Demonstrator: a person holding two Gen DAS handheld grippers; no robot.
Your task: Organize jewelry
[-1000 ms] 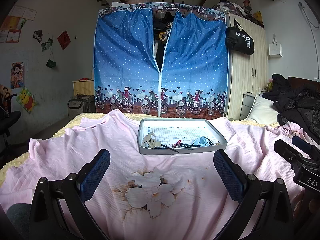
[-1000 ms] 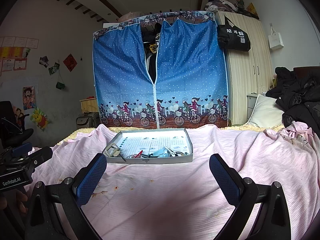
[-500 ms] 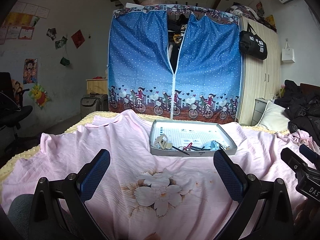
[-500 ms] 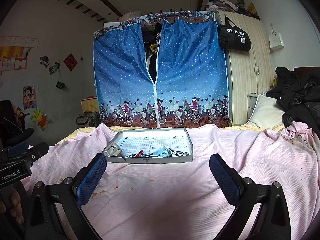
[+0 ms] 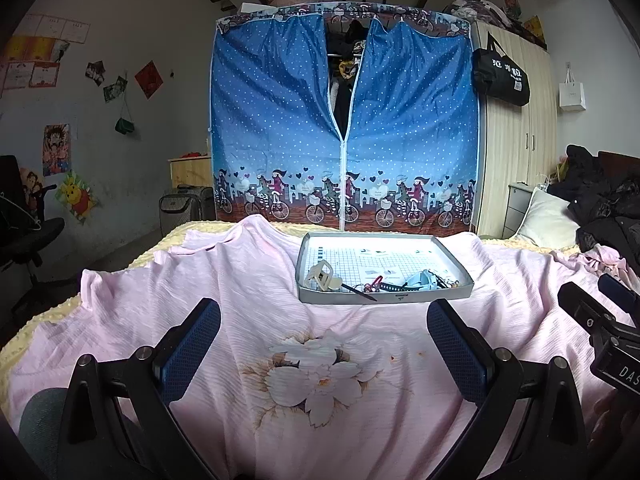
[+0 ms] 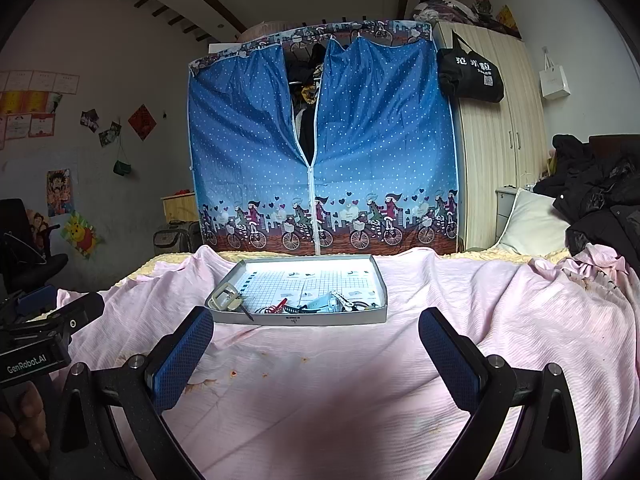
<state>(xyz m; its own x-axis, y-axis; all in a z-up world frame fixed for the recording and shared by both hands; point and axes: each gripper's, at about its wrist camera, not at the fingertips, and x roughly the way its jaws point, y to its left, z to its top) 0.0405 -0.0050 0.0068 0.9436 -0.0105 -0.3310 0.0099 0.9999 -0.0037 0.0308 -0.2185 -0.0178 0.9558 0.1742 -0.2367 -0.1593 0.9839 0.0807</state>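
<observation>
A shallow grey tray (image 5: 456,256) (image 6: 378,276) with a gridded white floor rests on the pink bedsheet ahead of both grippers. Along its near edge lie a cream hair claw (image 5: 322,275) (image 6: 224,300), a red clip (image 5: 374,283) (image 6: 278,306), a light-blue piece (image 5: 420,280) (image 6: 322,302) and several small dark items. My left gripper (image 5: 324,352) hovers open over the flower print, short of the tray. My right gripper (image 6: 316,354) is open too, empty, just before the tray's front wall.
The pink sheet (image 5: 240,280) covers the bed, with a yellow blanket edge at the left. A blue fabric wardrobe (image 5: 344,128) stands behind the bed, a wooden cupboard (image 5: 516,152) to its right. Dark clothes and a pillow (image 6: 532,228) lie on the right.
The left gripper's view has swung left, so the tray and wardrobe now sit further right in it. The right gripper has stayed put. Both stay open.
</observation>
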